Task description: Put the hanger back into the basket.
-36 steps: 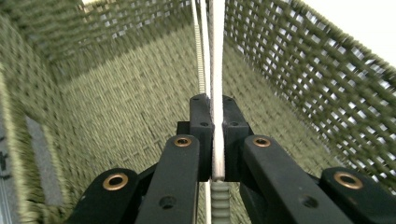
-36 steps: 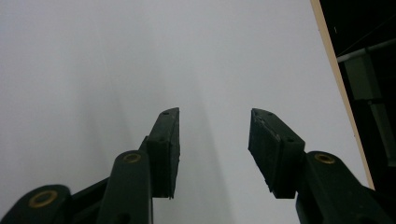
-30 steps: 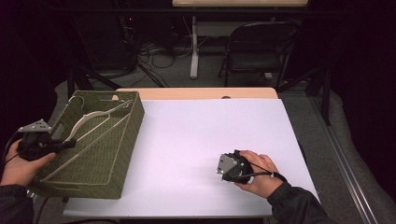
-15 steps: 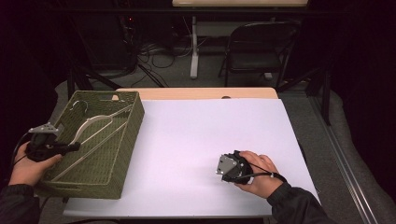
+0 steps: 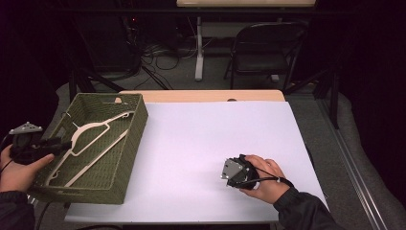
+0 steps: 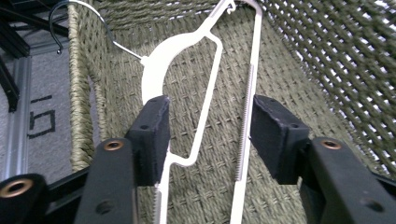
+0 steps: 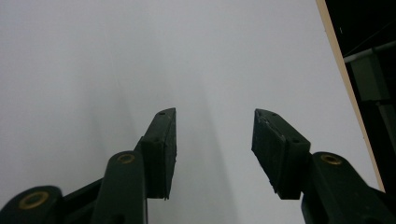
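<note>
Over at left edge of counter: left claw now dropped lower along woven basket than a second ago, jaws wide apart, straddling white hanger lying inside, nothing gripped yet. Looks like lining up for grab (just a guess). Right claw parked on bare counter, unmoved, open, empty.

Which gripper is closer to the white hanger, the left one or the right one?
Left. The left gripper is over the green basket, jaws open around the white hanger. The right gripper rests far off on the white table.
</note>
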Action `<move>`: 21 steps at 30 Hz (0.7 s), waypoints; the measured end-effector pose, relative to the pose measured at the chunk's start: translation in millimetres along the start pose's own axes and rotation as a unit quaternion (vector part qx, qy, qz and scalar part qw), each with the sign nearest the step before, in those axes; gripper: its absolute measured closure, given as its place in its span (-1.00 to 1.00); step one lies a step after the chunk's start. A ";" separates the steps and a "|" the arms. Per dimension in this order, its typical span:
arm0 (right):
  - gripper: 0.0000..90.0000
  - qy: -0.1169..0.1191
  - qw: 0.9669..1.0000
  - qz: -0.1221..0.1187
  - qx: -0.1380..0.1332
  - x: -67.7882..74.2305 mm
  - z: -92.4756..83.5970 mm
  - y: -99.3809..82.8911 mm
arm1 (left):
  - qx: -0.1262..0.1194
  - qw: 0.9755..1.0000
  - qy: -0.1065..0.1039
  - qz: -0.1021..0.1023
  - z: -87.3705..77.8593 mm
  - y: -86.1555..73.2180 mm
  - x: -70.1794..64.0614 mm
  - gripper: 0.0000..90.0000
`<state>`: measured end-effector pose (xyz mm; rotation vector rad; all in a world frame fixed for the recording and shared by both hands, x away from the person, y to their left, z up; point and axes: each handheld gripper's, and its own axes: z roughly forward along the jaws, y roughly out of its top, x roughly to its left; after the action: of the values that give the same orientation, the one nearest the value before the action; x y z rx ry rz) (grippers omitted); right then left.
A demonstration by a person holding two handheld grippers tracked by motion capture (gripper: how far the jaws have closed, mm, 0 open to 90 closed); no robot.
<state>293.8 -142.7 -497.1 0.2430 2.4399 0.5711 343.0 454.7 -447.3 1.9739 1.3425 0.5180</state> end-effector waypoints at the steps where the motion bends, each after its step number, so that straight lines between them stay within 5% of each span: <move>1: 0.09 0.000 1.000 0.000 -0.002 0.0 0.0 0.0 | -0.001 1.000 -0.001 0.002 -0.9 0.1 -1.5 0.03; 10: 0.03 0.003 1.000 0.005 -0.007 -0.3 -1.8 -0.5 | -0.012 1.000 -0.014 0.023 -12.3 4.3 -20.6 -0.03; 21: 0.00 0.003 0.999 0.033 -0.002 -3.1 -14.7 -7.3 | -0.033 0.998 -0.027 0.056 -25.9 11.3 -78.1 -0.04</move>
<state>287.1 -155.2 -488.2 0.3229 2.4446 0.6057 303.1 388.3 -417.3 2.0021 1.1722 0.5494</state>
